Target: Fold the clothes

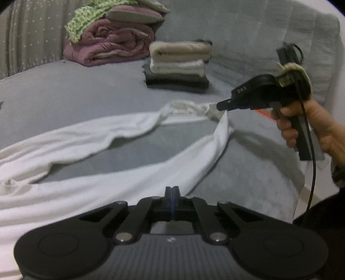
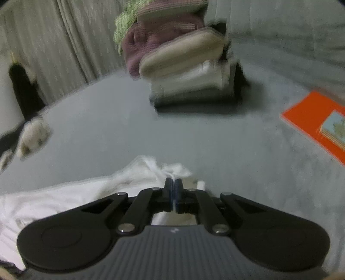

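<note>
Covering nearly the whole scene, a grey bed is seen, on which a white garment is spread in long loose folds toward the near edge. At the far side a rolled mauve quilt is piled with a green patterned cloth draped over it, and beside it a neat stack of folded clothes is set, beige on top, white below, dark at the base. An orange book is laid on the bed well to the right of that stack. The right tool is held by a hand on its handle, its jaws pressed together and pinching a bunched corner of the white garment, which is lifted slightly off the bed there. The left tool is seen with its jaws pressed together over the near edge of the same garment; whether cloth is caught between them cannot be told.
</note>
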Demonstrator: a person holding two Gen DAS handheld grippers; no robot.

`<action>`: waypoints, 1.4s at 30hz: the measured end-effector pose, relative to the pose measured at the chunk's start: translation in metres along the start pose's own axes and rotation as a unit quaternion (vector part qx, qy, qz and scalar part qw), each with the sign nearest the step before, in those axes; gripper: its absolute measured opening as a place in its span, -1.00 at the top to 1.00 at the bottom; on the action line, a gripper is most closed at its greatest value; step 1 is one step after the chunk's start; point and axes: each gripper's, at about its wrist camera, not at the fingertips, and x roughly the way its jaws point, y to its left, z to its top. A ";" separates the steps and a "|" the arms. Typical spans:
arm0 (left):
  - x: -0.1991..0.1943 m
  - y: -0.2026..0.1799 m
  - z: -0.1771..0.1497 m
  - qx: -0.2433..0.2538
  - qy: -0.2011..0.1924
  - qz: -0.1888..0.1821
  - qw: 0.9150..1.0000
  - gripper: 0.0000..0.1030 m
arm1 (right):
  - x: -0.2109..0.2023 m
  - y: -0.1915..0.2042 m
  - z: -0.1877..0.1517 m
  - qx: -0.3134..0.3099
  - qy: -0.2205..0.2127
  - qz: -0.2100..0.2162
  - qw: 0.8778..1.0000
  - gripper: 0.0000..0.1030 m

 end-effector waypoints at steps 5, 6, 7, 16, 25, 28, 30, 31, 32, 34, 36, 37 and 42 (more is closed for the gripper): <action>-0.021 0.010 0.010 -0.025 -0.037 -0.015 0.999 1.00 | -0.037 -0.008 0.010 0.022 -0.062 0.010 0.998 0.96; -0.025 0.012 0.011 -0.026 -0.042 -0.018 0.999 1.00 | -0.043 -0.010 0.011 0.029 -0.065 0.012 0.997 0.96; -0.028 0.012 0.011 -0.025 -0.046 -0.021 0.998 1.00 | -0.048 -0.013 0.011 0.037 -0.066 0.013 0.997 0.96; -0.039 -0.002 -0.008 0.028 -0.017 -0.064 0.997 1.00 | -0.080 -0.015 -0.016 0.019 -0.012 -0.040 0.999 0.96; -0.044 -0.015 -0.032 0.066 0.031 -0.093 0.993 1.00 | -0.097 -0.034 -0.073 0.049 0.034 -0.080 0.995 0.96; -0.045 -0.018 -0.036 0.071 0.043 -0.093 0.992 1.00 | -0.092 -0.045 -0.090 0.067 0.058 -0.097 0.991 0.96; -0.044 -0.018 -0.036 0.065 0.041 -0.090 0.993 1.00 | -0.088 -0.056 -0.100 0.087 0.075 -0.097 0.989 0.96; -0.043 -0.018 -0.035 0.062 0.039 -0.086 0.994 0.99 | -0.090 -0.060 -0.103 0.095 0.077 -0.092 0.988 0.96; -0.043 -0.019 -0.034 0.059 0.038 -0.082 0.994 0.97 | -0.092 -0.063 -0.104 0.102 0.076 -0.085 0.988 0.94; -0.042 -0.019 -0.032 0.053 0.034 -0.074 0.995 0.96 | -0.099 -0.067 -0.100 0.108 0.069 -0.077 0.989 0.87; -0.040 -0.019 -0.028 0.050 0.029 -0.062 0.996 0.92 | -0.105 -0.067 -0.092 0.096 0.057 -0.076 0.991 0.68; -0.040 -0.018 -0.027 0.049 0.027 -0.054 0.997 0.89 | -0.106 -0.068 -0.087 0.089 0.054 -0.074 0.992 0.67; -0.035 -0.004 -0.014 0.050 0.019 0.006 0.999 0.53 | -0.089 -0.070 -0.060 0.059 0.066 -0.057 0.994 0.21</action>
